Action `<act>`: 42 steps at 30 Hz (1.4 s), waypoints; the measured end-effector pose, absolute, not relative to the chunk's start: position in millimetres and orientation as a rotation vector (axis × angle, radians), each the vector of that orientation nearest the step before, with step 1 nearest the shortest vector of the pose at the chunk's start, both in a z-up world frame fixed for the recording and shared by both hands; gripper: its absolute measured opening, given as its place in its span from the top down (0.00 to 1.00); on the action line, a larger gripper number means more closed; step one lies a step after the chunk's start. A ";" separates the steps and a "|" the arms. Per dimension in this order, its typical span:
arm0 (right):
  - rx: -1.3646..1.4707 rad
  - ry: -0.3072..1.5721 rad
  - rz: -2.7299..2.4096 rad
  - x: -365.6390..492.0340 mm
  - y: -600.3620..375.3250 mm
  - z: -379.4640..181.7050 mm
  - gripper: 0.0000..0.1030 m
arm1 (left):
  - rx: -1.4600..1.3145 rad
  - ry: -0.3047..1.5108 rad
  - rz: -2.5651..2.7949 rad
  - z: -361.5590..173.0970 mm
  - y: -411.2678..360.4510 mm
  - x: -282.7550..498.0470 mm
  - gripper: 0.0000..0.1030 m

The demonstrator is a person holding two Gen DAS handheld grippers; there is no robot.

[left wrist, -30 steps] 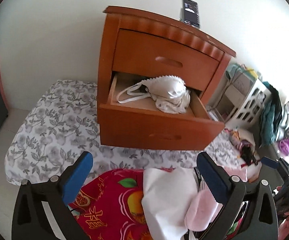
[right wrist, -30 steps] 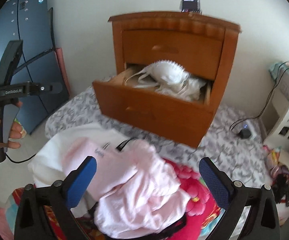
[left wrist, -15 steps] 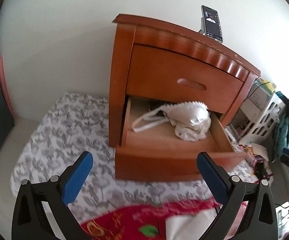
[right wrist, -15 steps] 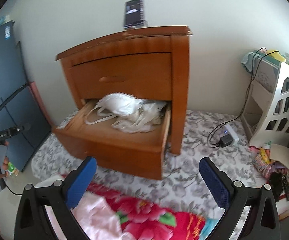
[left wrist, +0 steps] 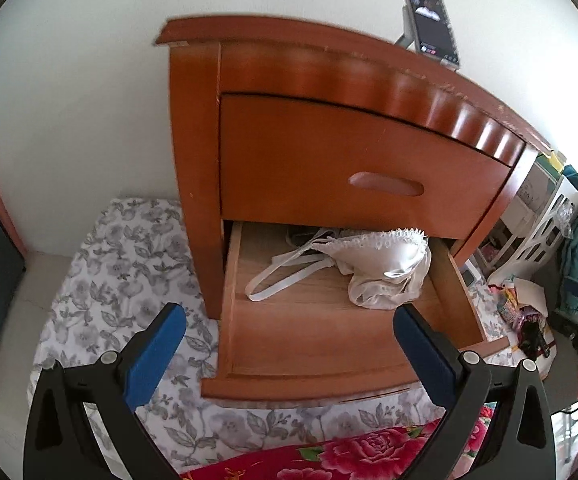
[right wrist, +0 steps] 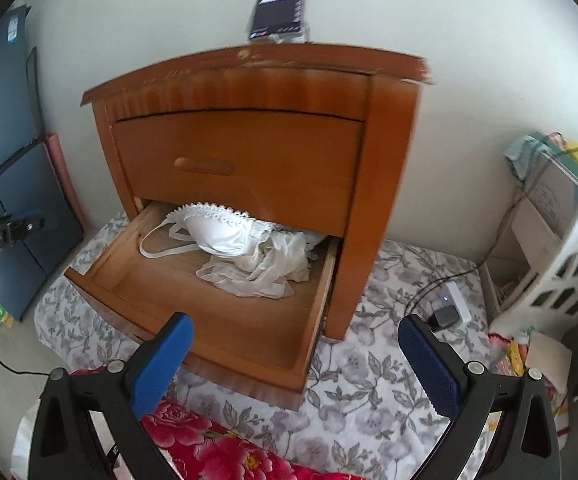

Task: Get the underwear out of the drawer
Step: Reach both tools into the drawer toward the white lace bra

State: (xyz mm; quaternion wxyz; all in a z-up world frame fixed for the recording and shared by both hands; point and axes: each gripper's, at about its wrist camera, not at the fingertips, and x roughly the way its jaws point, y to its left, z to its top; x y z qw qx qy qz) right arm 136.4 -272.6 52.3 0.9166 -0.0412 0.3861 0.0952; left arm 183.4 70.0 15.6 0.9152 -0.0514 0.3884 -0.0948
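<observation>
— 1 white lace-trimmed bra (left wrist: pixel 373 254) and crumpled cream underwear (right wrist: pixel 265 268) lie at the back right of the open lower wooden drawer (left wrist: pixel 309 344)?
— Yes. Left claw (left wrist: pixel 289 344) and right claw (right wrist: pixel 295 352) both gape wide, empty, in front of the orange-brown nightstand (right wrist: pixel 249 152).
</observation>
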 end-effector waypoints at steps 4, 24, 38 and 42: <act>-0.101 0.836 0.247 157.8 -257.3 41.6 0.00 | -0.161 0.862 -0.199 5.3 67.4 204.7 0.00; -0.096 1.002 0.284 247.6 -217.7 -33.7 0.00 | -0.197 0.980 -0.327 -42.4 -13.3 279.9 0.00; -0.092 1.012 0.286 239.8 -235.7 -44.3 0.00 | -0.462 1.049 -0.324 -68.6 -46.3 318.4 0.00; -0.089 1.012 0.290 238.2 -239.1 -45.9 0.00 | -0.489 1.073 -0.290 -80.8 -54.3 326.7 0.00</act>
